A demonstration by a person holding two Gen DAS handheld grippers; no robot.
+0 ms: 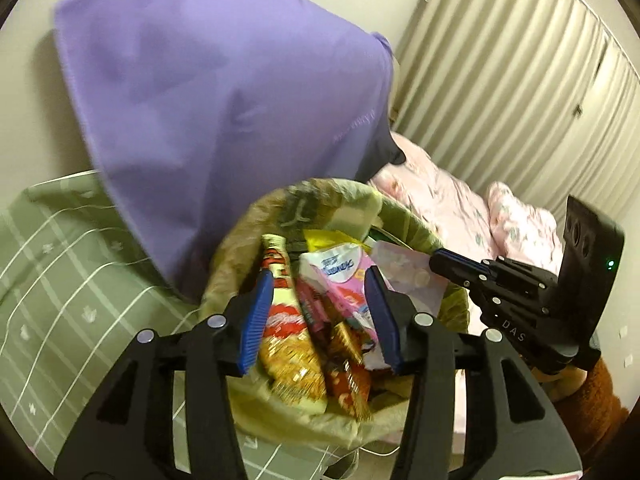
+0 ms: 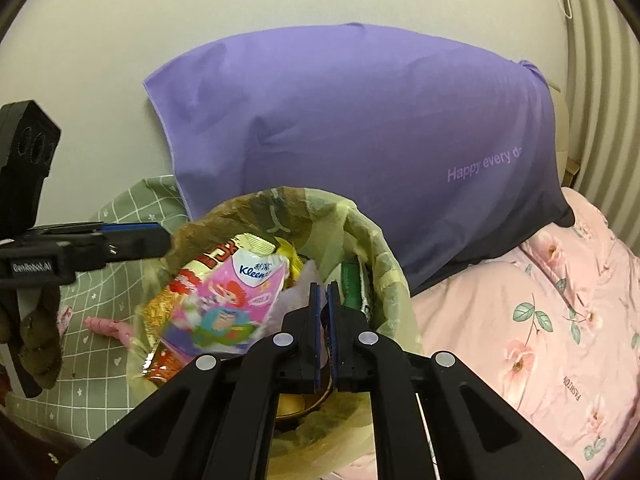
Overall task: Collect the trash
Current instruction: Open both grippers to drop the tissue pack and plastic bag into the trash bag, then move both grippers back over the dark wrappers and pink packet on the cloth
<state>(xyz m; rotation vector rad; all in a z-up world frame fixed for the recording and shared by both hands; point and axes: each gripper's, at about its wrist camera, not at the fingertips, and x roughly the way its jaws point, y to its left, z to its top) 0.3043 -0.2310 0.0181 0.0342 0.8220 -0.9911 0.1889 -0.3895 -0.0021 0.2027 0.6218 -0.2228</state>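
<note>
Between the left gripper (image 1: 320, 308)'s parted fingers, holding nothing, light crinkly snack wrappers (image 1: 296, 344) fill the lined bin (image 2: 384, 264). At three o'clock the right gripper (image 2: 325, 300) looks nearly shut, seemingly empty. Pinch a wrapper's edge.

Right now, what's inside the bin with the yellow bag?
The bin holds a pink Kleenex pack, red snack wrappers and a green packet. Whatever lies underneath them is covered.

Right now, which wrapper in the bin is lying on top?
The pink Kleenex tissue pack with cartoon figures; it lies over the red-and-gold snack wrappers.
</note>
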